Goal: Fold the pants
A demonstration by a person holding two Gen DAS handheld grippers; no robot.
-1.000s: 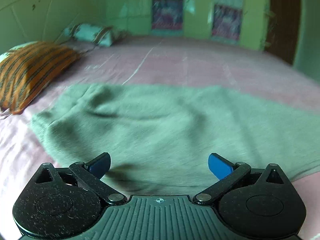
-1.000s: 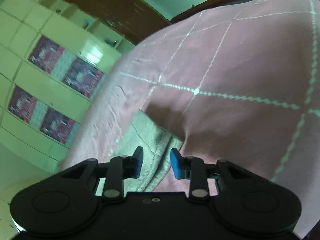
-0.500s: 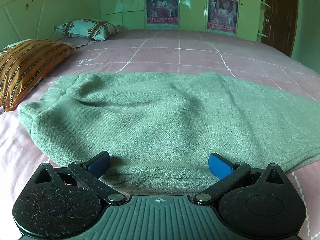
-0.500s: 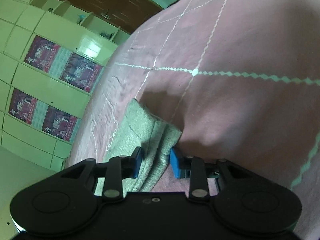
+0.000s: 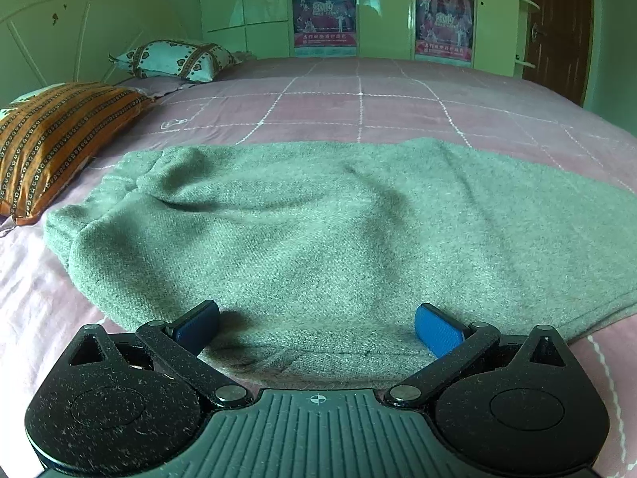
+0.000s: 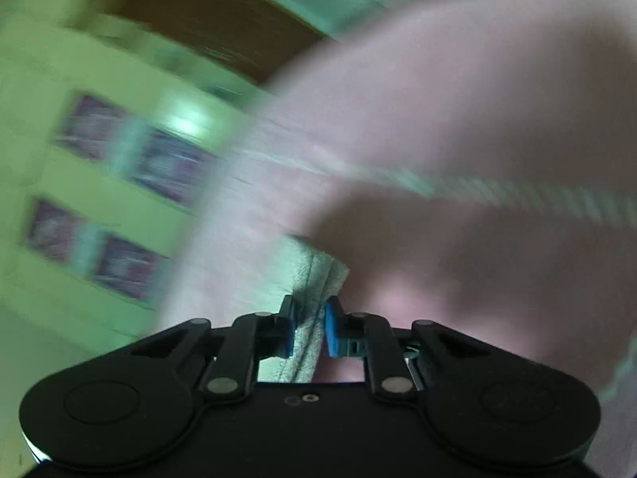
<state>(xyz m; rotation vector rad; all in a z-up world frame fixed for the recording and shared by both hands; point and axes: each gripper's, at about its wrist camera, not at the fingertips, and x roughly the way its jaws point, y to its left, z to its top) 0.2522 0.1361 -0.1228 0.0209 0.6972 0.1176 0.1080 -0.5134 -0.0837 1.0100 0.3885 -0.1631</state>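
Grey-green knit pants [image 5: 318,231] lie spread across a pink checked bed [image 5: 358,99], waistband end at the left. My left gripper [image 5: 316,324] is open, its blue pads straddling the near edge of the pants just above the fabric. In the blurred right wrist view my right gripper [image 6: 309,328] is shut on the layered hem end of the pants [image 6: 314,279], which it holds off the bed.
An orange striped pillow [image 5: 55,135] lies at the left edge and a patterned pillow [image 5: 175,59] behind it. A wardrobe with posters [image 5: 382,16] and a brown door [image 5: 557,28] stand beyond the bed.
My left gripper has settled over the near edge of the pants and stayed open. My right gripper has closed tighter on the hem and is swinging fast, blurring its view.
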